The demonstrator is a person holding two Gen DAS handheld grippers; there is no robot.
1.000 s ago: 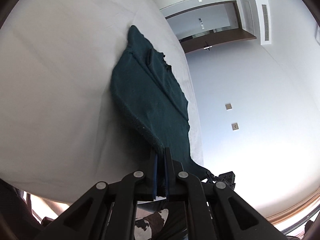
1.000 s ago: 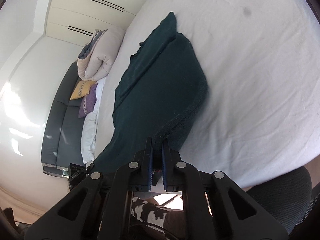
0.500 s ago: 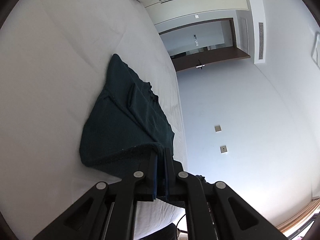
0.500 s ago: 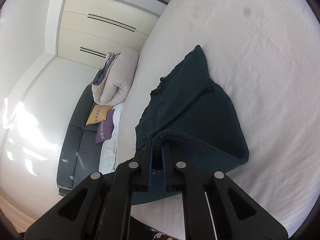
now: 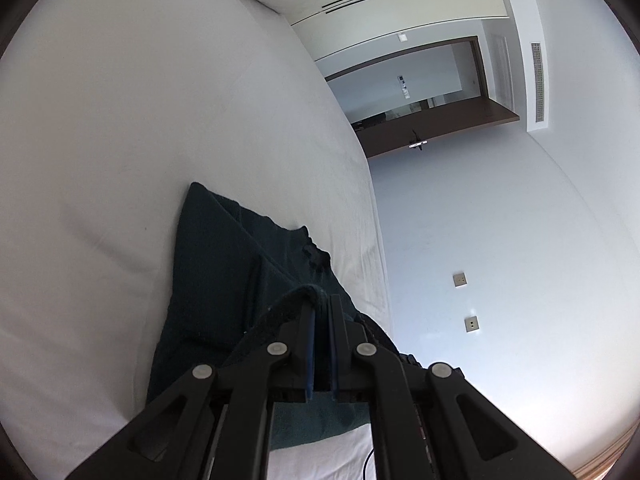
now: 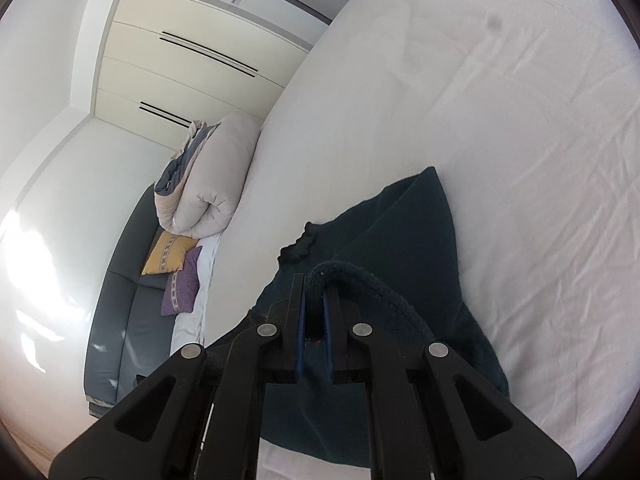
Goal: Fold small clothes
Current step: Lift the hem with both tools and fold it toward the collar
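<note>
A dark teal knit garment point(image 5: 216, 264) lies on a white bed point(image 5: 120, 120). My left gripper point(image 5: 320, 308) is shut on its near hem and holds that edge lifted over the rest of the cloth. In the right wrist view the same garment point(image 6: 404, 236) spreads ahead, and my right gripper point(image 6: 315, 288) is shut on the thick rolled hem, which arches up and to the right from the jaws. The far end of the garment lies flat on the sheet.
A rolled beige duvet point(image 6: 212, 176) sits at the bed's far corner. A grey sofa point(image 6: 116, 332) with a yellow and a purple cushion stands beside the bed. A wall with sockets point(image 5: 460, 280) and a dark doorway point(image 5: 420, 120) lie past the bed's edge.
Both grippers have carried the held hem forward over the garment toward its far end. The cloth has doubled over and looks shorter.
</note>
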